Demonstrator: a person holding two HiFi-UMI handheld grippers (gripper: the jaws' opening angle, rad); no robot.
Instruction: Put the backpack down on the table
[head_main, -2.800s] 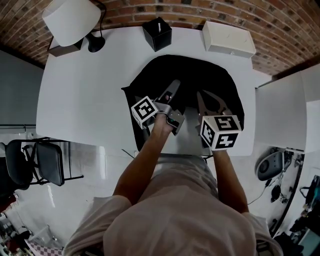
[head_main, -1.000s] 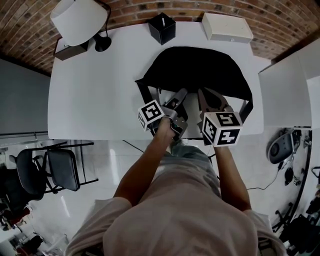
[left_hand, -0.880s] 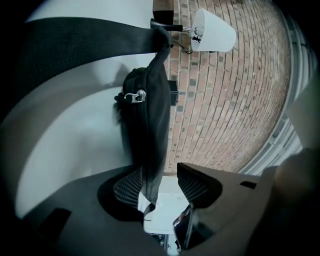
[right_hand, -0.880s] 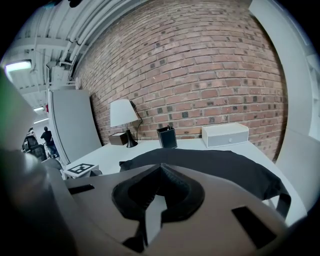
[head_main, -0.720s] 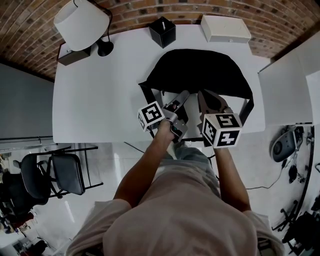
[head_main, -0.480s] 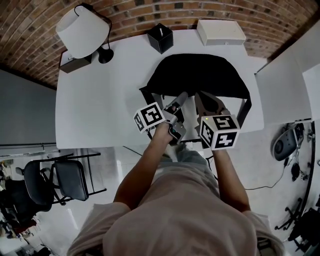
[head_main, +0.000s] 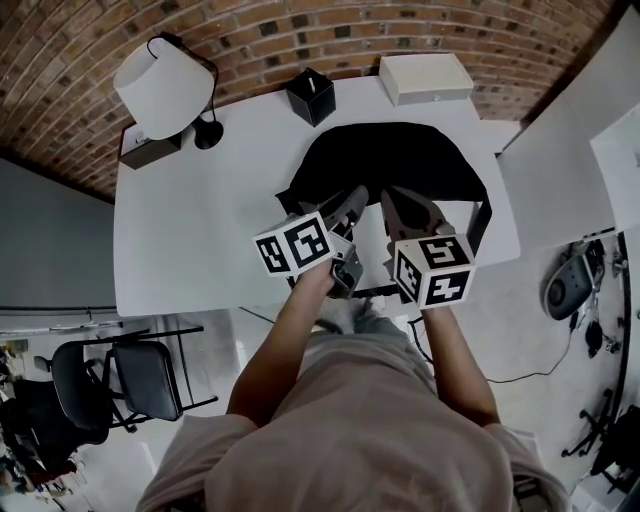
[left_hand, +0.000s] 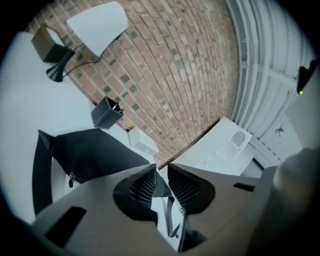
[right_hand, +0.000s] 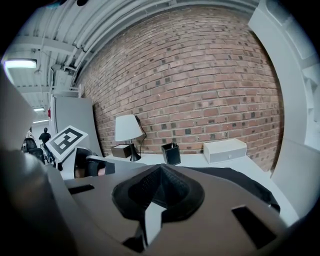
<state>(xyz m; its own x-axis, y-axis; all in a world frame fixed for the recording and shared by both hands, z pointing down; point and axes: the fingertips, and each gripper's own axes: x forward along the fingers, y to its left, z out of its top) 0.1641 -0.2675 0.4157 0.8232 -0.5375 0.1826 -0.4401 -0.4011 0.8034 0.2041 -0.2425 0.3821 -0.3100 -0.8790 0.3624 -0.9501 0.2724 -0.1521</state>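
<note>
Lying flat on the white surface (head_main: 190, 220), the black backpack (head_main: 395, 160) sits toward the far right part of it, its straps (head_main: 483, 220) trailing along the near edge. A black pen holder (head_main: 310, 95) stands just beyond its far left corner and a white box (head_main: 425, 77) beyond its far side, both apart from it. A lamp (head_main: 163, 88) with a white shade stands at the far left corner against the brick wall (head_main: 300, 30). Both grippers hover side by side over the near edge of the backpack, and neither holds it. The left gripper (head_main: 356, 196) is rolled to one side; its jaws have just been closing and now stand a narrow slit apart, with nothing pinched between the pads (left_hand: 145, 187). Through that slit a thin grey line shows, which may be one of the straps lying below, though the left gripper view is too cramped to be sure. The right gripper (head_main: 398, 200) has its jaws pressed together at the tips, empty, and points over the backpack toward the wall. A black chair (head_main: 135, 380) stands at the near left, off the surface.
</note>
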